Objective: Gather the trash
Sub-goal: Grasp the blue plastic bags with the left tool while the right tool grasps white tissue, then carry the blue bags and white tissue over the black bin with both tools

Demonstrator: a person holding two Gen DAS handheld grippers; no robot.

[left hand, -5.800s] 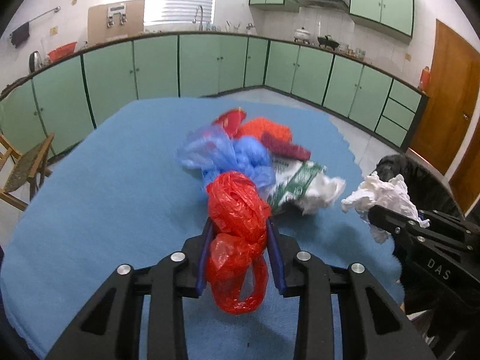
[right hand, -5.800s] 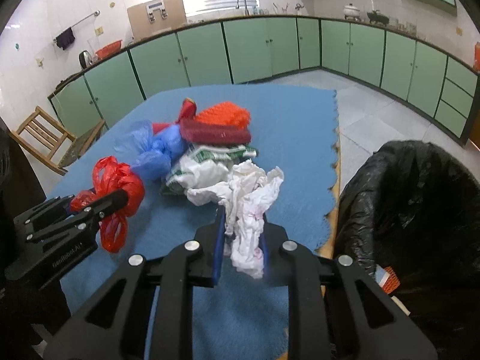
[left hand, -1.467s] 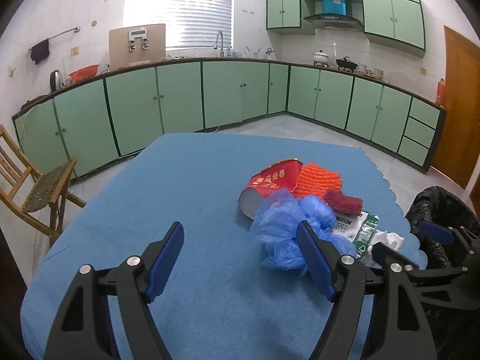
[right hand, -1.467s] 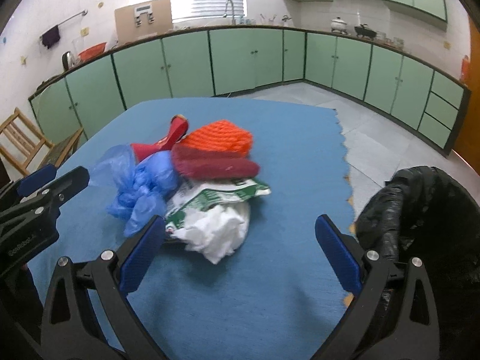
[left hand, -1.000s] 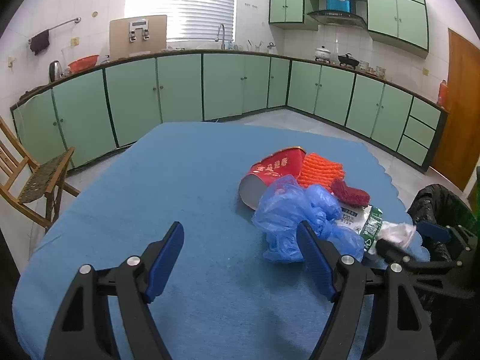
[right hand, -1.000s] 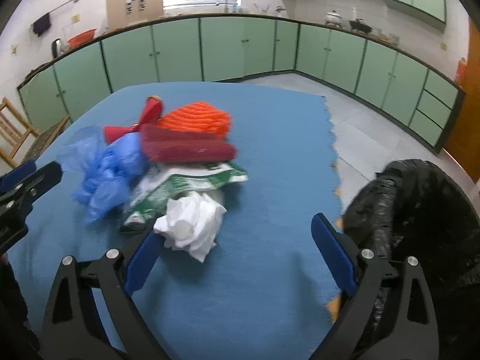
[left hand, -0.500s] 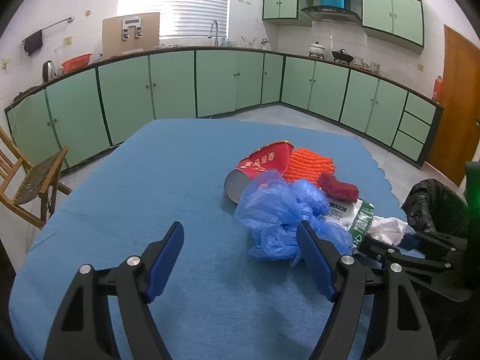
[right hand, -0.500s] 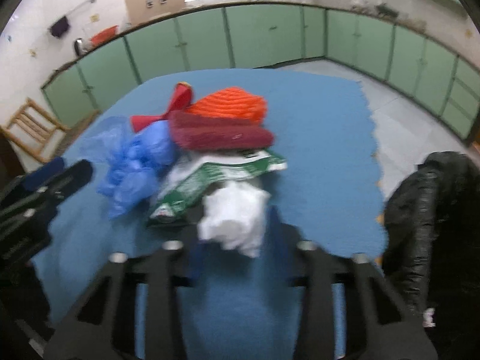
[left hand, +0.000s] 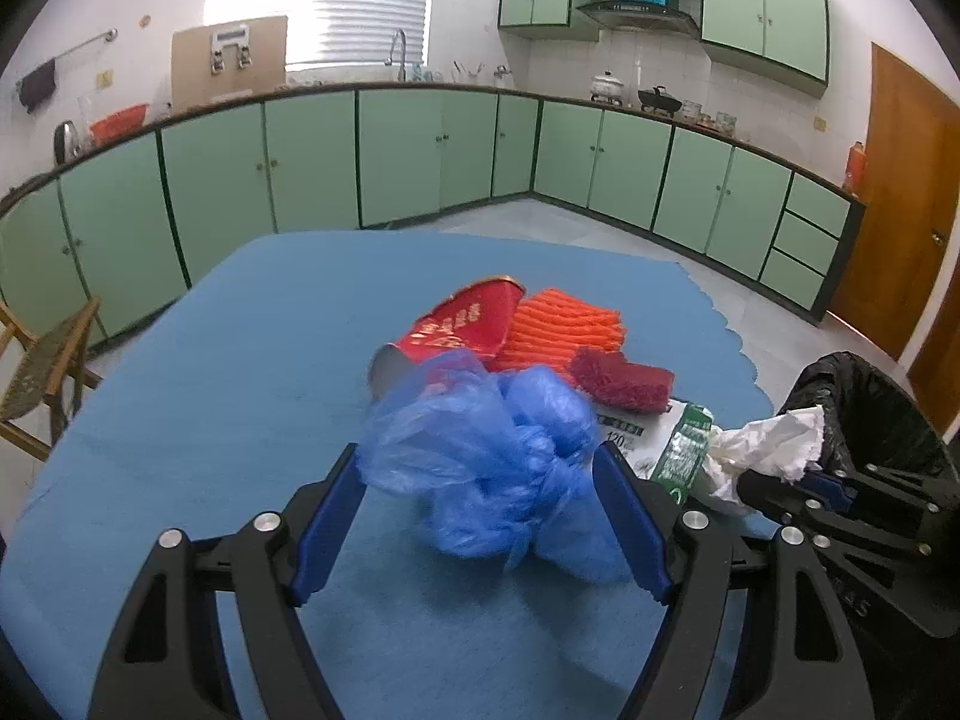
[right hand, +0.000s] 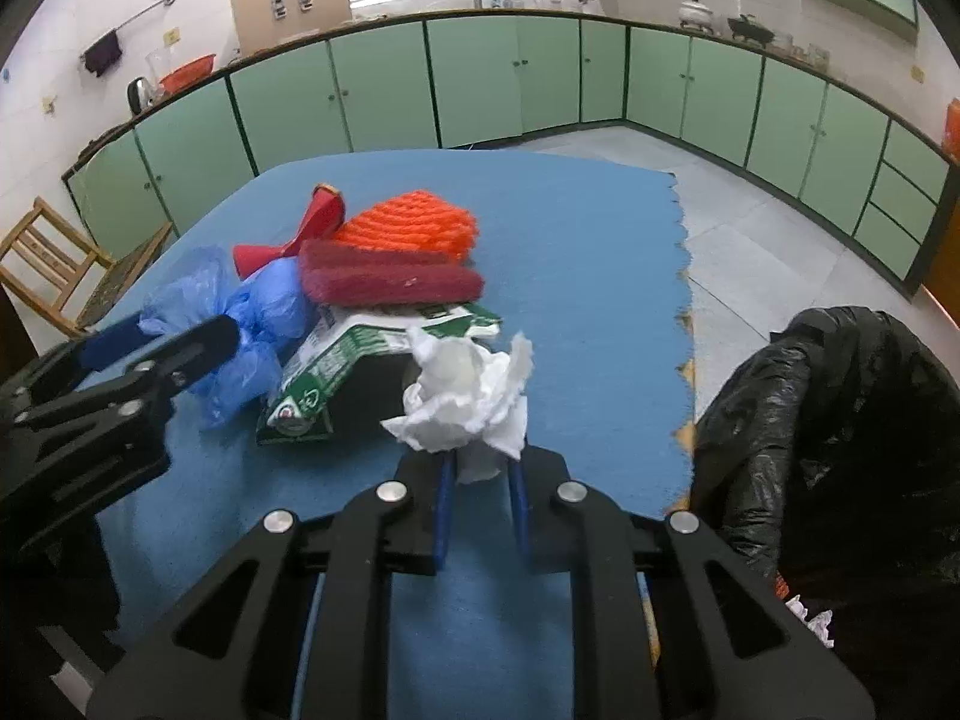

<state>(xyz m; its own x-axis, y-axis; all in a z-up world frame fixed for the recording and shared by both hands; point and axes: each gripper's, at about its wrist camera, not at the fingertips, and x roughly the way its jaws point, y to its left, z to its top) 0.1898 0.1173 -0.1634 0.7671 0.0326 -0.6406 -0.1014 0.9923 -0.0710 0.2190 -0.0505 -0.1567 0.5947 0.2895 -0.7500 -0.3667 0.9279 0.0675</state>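
On the blue tablecloth [left hand: 210,360] lies a heap of trash: a blue plastic bag [left hand: 480,462], a red paper cup [left hand: 456,324], an orange net [left hand: 558,330], a dark red scourer [left hand: 618,384] and a green-and-white packet [right hand: 336,360]. My left gripper [left hand: 477,456] is open, with the blue bag between its fingers and the pads not squeezing it. My right gripper [right hand: 480,468] has its jaws closing on a crumpled white tissue [right hand: 462,396], which is pinched between the pads just in front of the packet.
A bin lined with a black bag [right hand: 840,420] stands off the table's right edge, with scraps inside. A wooden chair [left hand: 42,366] is beyond the left edge. Green cabinets [left hand: 420,156] line the far walls and a brown door [left hand: 900,198] is at right.
The right gripper's jaws went from wide open to closed on the white tissue. The left gripper moved forward, so the blue bag now lies between its fingers.
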